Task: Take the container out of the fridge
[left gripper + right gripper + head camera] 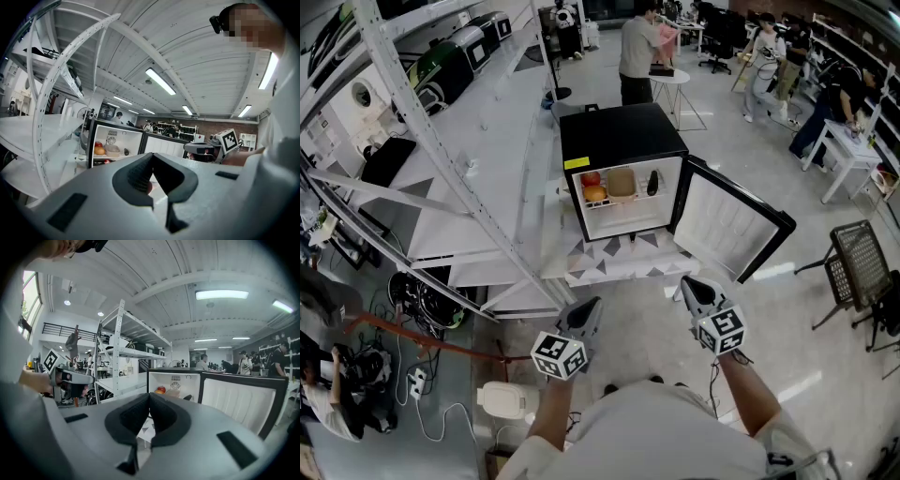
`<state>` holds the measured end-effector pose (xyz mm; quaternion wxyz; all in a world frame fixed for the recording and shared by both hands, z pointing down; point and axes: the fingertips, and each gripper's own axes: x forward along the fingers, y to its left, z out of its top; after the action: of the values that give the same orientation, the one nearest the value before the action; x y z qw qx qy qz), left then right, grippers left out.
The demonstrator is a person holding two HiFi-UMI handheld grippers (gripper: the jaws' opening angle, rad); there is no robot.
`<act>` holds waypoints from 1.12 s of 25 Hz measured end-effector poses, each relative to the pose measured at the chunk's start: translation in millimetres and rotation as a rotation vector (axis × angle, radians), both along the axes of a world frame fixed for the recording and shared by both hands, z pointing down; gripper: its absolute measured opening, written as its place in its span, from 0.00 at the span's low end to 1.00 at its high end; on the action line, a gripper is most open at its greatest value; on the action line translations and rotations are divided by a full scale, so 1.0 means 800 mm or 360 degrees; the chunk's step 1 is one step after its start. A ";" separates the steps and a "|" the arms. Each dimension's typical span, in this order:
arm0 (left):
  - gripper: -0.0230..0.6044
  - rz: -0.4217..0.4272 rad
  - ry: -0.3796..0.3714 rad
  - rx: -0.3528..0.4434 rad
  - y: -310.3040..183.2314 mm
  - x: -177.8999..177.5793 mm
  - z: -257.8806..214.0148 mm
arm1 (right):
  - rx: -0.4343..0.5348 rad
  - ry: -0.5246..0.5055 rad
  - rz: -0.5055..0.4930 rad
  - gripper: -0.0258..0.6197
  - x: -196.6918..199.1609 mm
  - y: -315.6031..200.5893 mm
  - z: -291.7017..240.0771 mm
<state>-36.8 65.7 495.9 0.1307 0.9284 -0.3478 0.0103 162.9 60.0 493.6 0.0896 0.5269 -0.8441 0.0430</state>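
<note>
The container (621, 182) sits on the upper shelf of the little black fridge (619, 131). It's got a red apple (592, 178) and an orange (594, 194) just beside it on the left, and some dark oblong thing (652, 183) to the right. The door (727, 225) is swung wide open, so nothing blocks the way in.

Both tools are well back from it, near the person's body. The left gripper (586, 314) has its jaws pinched together on nothing, and so does the right gripper (694, 289). Each gripper view shows the ribbed dark pads meeting at the tip with only floor behind them.

The container looks like a pale beige plastic tub, squarish with rounded corners and a matte finish. It's probably light and fairly stiff, though there's no telling if it's full. Smooth plastic walls could slip under rubber pads, and a thin wall may flex if squeezed hard.

The best bet is probably pinching the front rim or lip, since the fruit crowds the left side and leaves little room for a jaw there. Bumping the apple could send it rolling off the white wire-edged shelf. The fridge shell is glossy black outside and plain white inside.
</note>
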 end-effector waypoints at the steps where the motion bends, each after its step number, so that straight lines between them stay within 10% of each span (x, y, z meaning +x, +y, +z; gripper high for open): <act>1: 0.04 0.0000 0.0000 -0.0001 0.000 0.000 0.000 | 0.0000 0.0001 0.0000 0.05 -0.001 0.000 -0.001; 28: 0.04 0.0067 0.0030 -0.0050 0.013 -0.069 0.017 | 0.0003 0.0005 0.0127 0.05 -0.062 0.022 0.002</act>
<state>-91.9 76.3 509.3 0.1482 0.9333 -0.3268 0.0098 113.5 77.7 495.2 0.0887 0.5604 -0.8222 0.0448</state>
